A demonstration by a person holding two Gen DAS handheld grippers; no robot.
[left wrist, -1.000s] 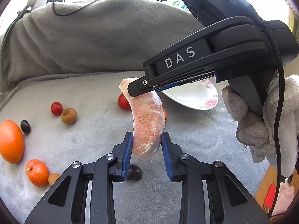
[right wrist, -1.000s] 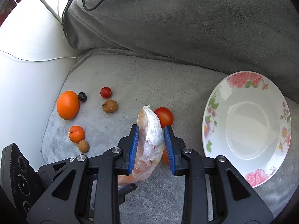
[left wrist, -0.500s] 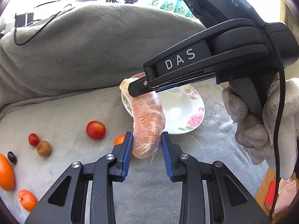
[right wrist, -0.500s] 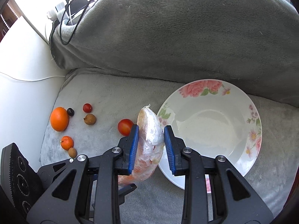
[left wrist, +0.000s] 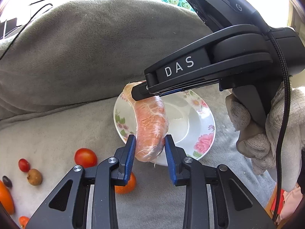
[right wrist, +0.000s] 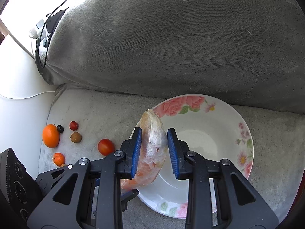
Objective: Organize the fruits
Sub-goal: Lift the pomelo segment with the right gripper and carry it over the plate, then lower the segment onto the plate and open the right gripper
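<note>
A plastic-wrapped orange fruit piece hangs in the air, gripped at both ends. My left gripper is shut on its lower end. My right gripper is shut on its upper end; its body shows in the left wrist view. The piece hangs over the left rim of a white flowered plate, which also shows in the left wrist view. Loose fruits lie to the left on the grey blanket: a red tomato, a large orange, a small tangerine.
A grey cushion back rises behind the plate. A white wall or ledge bounds the left side. Small fruits lie near the large orange. Another tangerine sits under my left gripper. Cables lie at the top left.
Both grippers have carried the wrapped piece to the right, from above the loose fruits to over the plate's left rim. The grip has not changed.
</note>
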